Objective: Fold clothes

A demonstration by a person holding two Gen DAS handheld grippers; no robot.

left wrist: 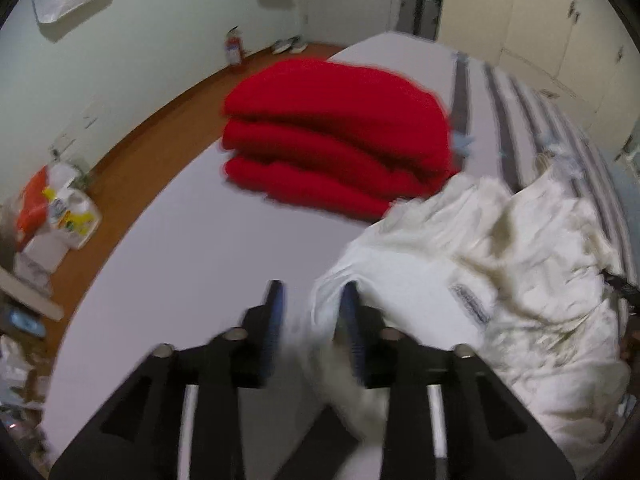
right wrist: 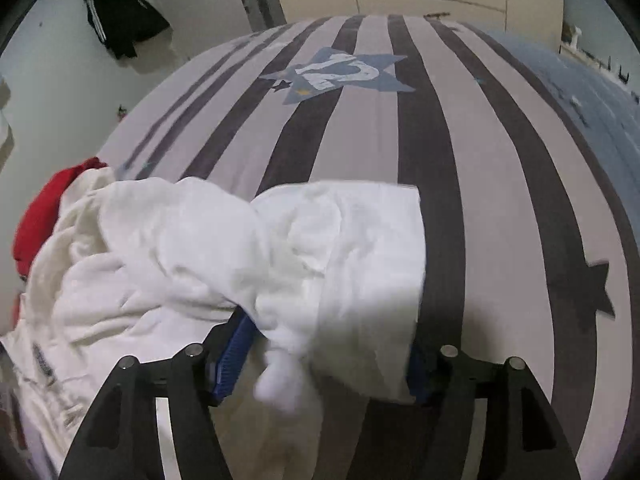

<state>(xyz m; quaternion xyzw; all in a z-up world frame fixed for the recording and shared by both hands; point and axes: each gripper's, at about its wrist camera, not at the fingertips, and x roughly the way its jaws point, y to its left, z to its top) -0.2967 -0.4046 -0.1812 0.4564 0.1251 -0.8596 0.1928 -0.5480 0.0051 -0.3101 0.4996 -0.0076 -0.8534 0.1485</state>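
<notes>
Lying crumpled on the near part of the bed (left wrist: 192, 248): a white garment (left wrist: 500, 256), its label patch facing up, one edge reaching in between the fingers of the left gripper (left wrist: 312, 296). Standing moderately apart there, those blue pads (left wrist: 275, 312), with the blurred cloth brushing the right-hand one only and not being pinched. Spreading wide over the same garment, the right gripper (right wrist: 332, 332): one pad showing bare beside a dangling tuft, the other mostly buried under the cloth, a thick bunch sitting loosely across the gap. Resting just behind the garment, touching its far edge: a neat stack of folded red clothes (left wrist: 336, 136). Stretching beyond, the striped bed cover (right wrist: 500, 200) with a blue star print (right wrist: 340, 72). Hanging on the wall, a black jacket (right wrist: 120, 20); standing on the wooden floor (left wrist: 160, 136), some bottles (left wrist: 68, 212).
</notes>
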